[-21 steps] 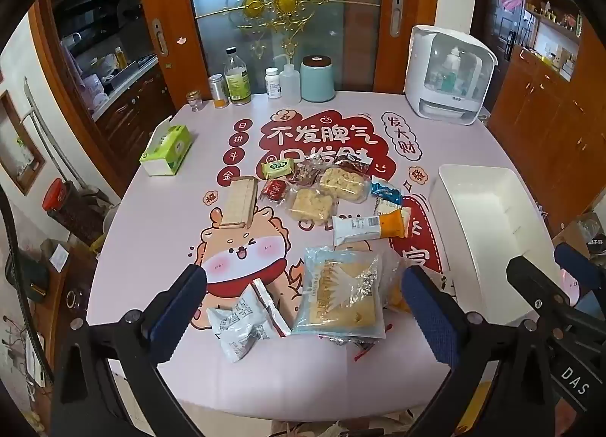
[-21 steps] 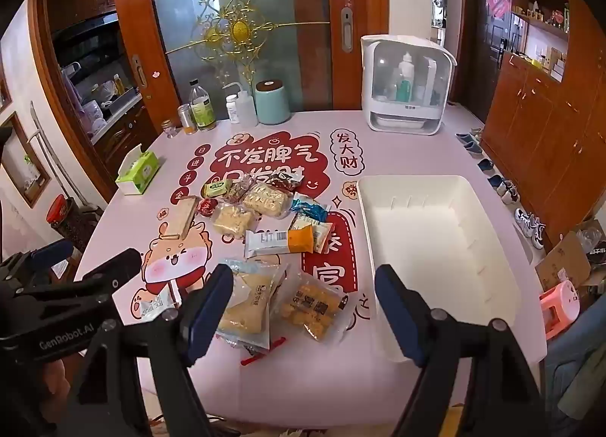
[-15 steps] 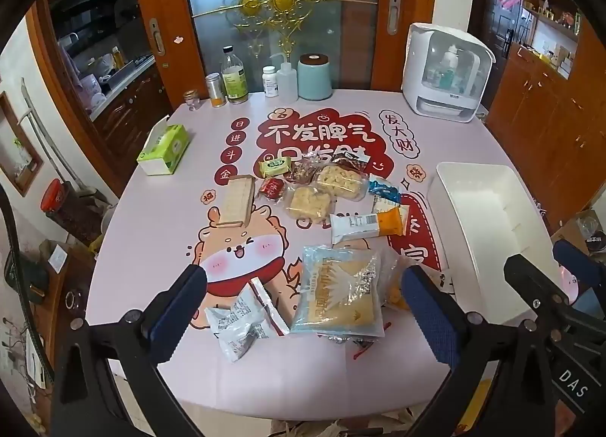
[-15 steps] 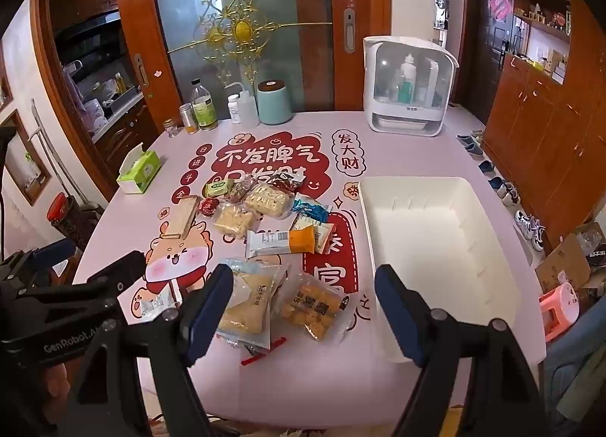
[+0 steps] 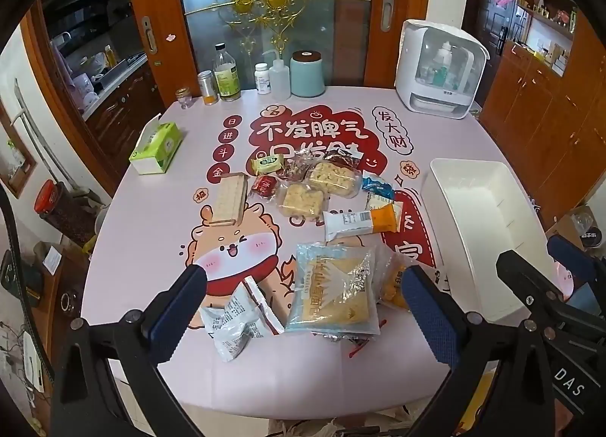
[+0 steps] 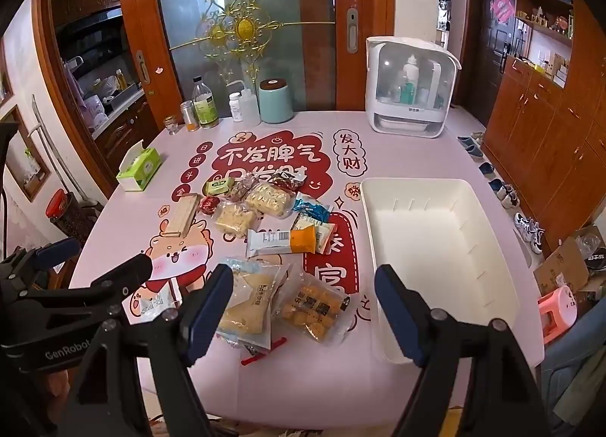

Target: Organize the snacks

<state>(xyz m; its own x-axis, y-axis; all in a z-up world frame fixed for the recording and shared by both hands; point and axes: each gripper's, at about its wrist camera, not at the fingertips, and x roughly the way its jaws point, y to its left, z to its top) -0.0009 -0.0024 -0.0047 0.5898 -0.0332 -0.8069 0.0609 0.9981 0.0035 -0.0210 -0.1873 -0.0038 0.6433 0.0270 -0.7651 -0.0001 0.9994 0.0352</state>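
Several wrapped snacks lie in a loose pile mid-table: a large clear bag of yellow cake (image 5: pixel 333 291) (image 6: pixel 248 302), a bag of orange biscuits (image 6: pixel 314 308), a white-and-orange bar (image 5: pixel 361 223) (image 6: pixel 282 241), a wafer pack (image 5: pixel 229 204) (image 6: pixel 183 215), and a crumpled white packet (image 5: pixel 236 319). An empty white bin (image 5: pixel 481 224) (image 6: pixel 435 247) stands at the right. My left gripper (image 5: pixel 303 308) is open and empty, above the near snacks. My right gripper (image 6: pixel 303 304) is open and empty, above the biscuit bag.
A green tissue box (image 5: pixel 157 149) sits at the table's left. Bottles, jars and a teal canister (image 5: pixel 307 73) line the far edge. A white appliance (image 5: pixel 439 69) stands at the far right. The near table edge lies just below both grippers.
Both views have shifted slightly, so both grippers have drifted a little. Nothing was taken hold of and the snacks lie as before.
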